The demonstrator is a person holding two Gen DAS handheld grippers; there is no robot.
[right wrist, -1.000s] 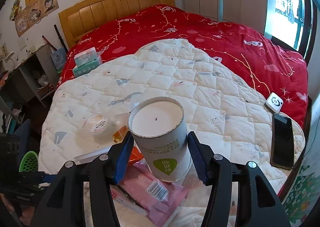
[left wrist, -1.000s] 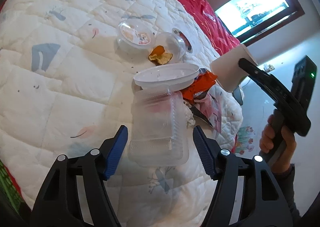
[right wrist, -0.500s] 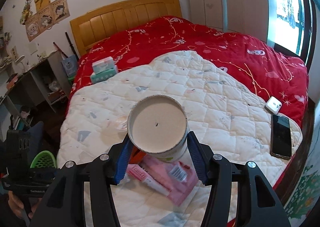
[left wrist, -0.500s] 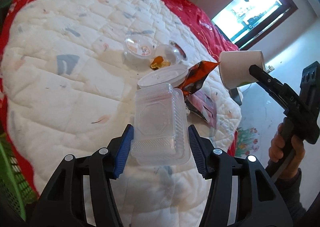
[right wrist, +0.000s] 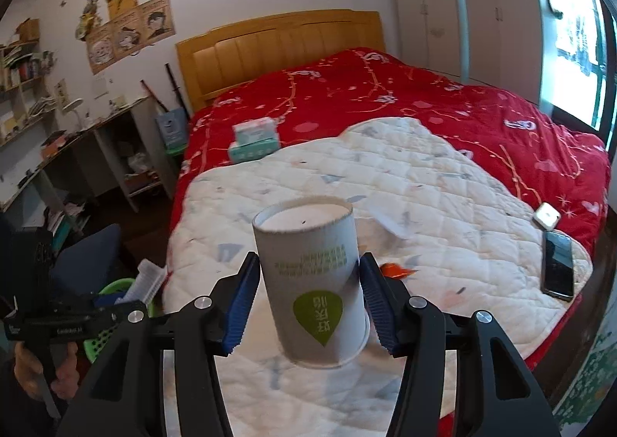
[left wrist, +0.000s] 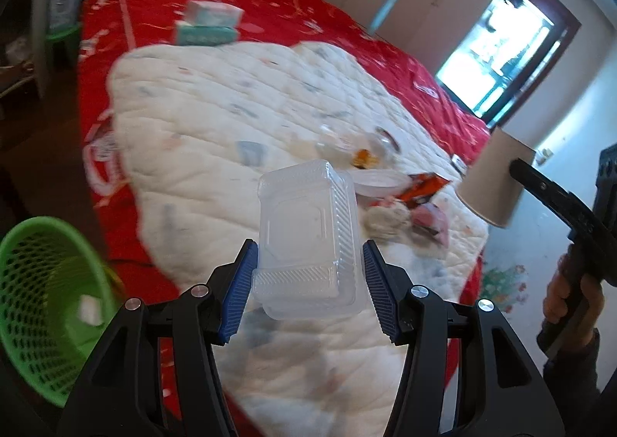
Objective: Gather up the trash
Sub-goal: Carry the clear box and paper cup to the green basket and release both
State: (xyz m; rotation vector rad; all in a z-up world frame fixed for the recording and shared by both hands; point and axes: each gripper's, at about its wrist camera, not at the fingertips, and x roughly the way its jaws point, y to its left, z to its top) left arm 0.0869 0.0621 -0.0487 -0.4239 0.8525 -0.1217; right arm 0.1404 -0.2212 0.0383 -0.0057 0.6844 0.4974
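Your left gripper is clenched on a clear ribbed plastic clamshell box, lifted off the white quilted blanket. Your right gripper is clamped around a white paper cup with a green leaf mark, held upside down above the same blanket. Low to the left stands a green mesh plastic basket. Farther out, an orange snack wrapper and a white plastic bowl lie on the blanket, over the red bedspread.

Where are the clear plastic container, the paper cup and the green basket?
clear plastic container [left wrist: 306, 232], left wrist view, flat top panel
paper cup [right wrist: 310, 282], right wrist view, printed side wall
green basket [left wrist: 38, 282], left wrist view, mesh inner wall
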